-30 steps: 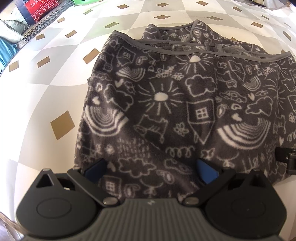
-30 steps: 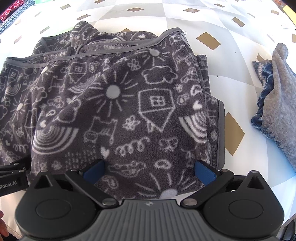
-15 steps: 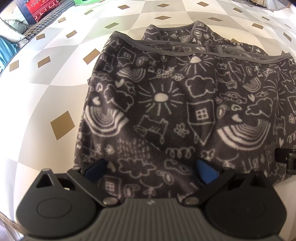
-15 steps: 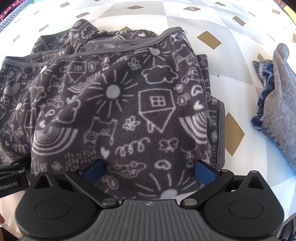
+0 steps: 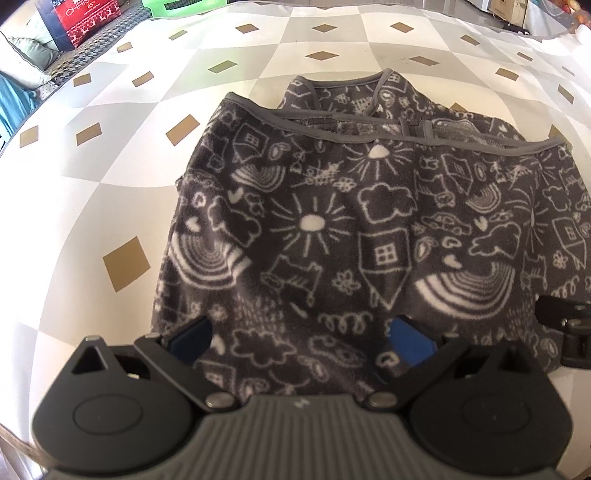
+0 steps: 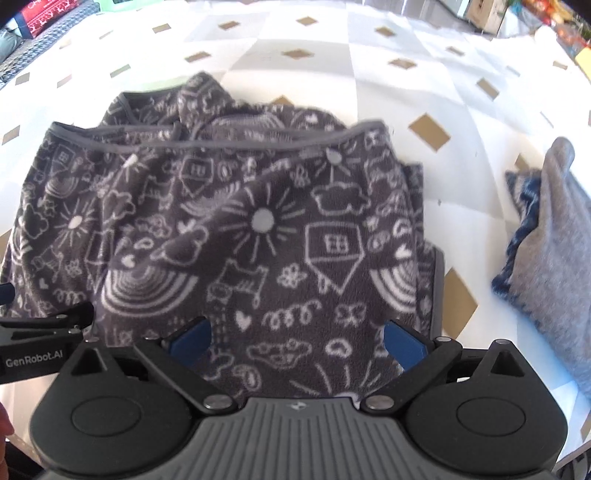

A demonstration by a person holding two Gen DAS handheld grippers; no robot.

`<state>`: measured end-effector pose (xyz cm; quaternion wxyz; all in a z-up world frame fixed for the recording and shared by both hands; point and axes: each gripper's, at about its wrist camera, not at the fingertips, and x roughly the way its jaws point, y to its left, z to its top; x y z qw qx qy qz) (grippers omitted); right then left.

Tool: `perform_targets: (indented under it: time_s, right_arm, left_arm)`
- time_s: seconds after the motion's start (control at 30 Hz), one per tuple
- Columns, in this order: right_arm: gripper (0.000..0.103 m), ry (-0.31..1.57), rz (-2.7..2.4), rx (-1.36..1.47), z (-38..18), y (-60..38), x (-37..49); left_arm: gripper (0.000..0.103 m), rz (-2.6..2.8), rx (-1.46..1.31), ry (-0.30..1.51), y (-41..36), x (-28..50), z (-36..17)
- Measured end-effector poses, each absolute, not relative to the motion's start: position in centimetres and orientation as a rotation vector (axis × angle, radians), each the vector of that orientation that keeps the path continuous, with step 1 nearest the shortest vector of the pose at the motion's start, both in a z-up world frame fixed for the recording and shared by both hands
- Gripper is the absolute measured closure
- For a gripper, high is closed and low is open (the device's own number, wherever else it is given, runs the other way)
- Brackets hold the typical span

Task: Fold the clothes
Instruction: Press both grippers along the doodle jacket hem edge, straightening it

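Left tongs: your left gripper (image 5: pixel 301 338) is sitting with its blue pads (image 5: pixel 410 341) spread wide, the near hem of the fleece garment (image 5: pixel 354 229) lying between them — nothing is being pinched.
Right tongs: your right gripper (image 6: pixel 295 338) is likewise standing spread, blue pads (image 6: pixel 190 341) apart, fleece bunching between them without being clamped.
Pairing: the two tools are working side by side; the left one's body is showing at the left edge of the right wrist view, the right one's at the right edge of the left wrist view.
Garment: the dark grey fleece with white doodles — suns, houses, rainbows — is lying folded over itself on the table (image 5: pixel 110 177), its near hem at the edge closest to you, its grey-bound edges (image 6: pixel 236 142) running across the far side.
Table: a white cloth with tan diamonds is covering it.
Right side: a grey knit piece over blue patterned fabric (image 6: pixel 546 236) is lying near the table's right edge, apart from the fleece.
Far left corner: a red box (image 5: pixel 86 16) is sitting beyond the table.
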<state>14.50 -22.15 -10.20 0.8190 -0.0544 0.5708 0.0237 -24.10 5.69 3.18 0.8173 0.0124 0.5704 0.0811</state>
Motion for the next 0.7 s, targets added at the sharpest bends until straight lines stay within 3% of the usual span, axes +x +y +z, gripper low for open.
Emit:
perform_targets:
  time_s: [0.23,0.7]
  right_arm:
    - [0.009,1.119,0.029,-0.157,-7.2,-23.3,10.8]
    - [0.022,1.094,0.011,-0.096,-5.5,-25.1,8.6]
  left_arm:
    - [0.000,0.182,0.049,1.133,5.9,-26.3,5.9]
    - [0.001,0.141,0.037,1.083,4.2,-25.7,6.0]
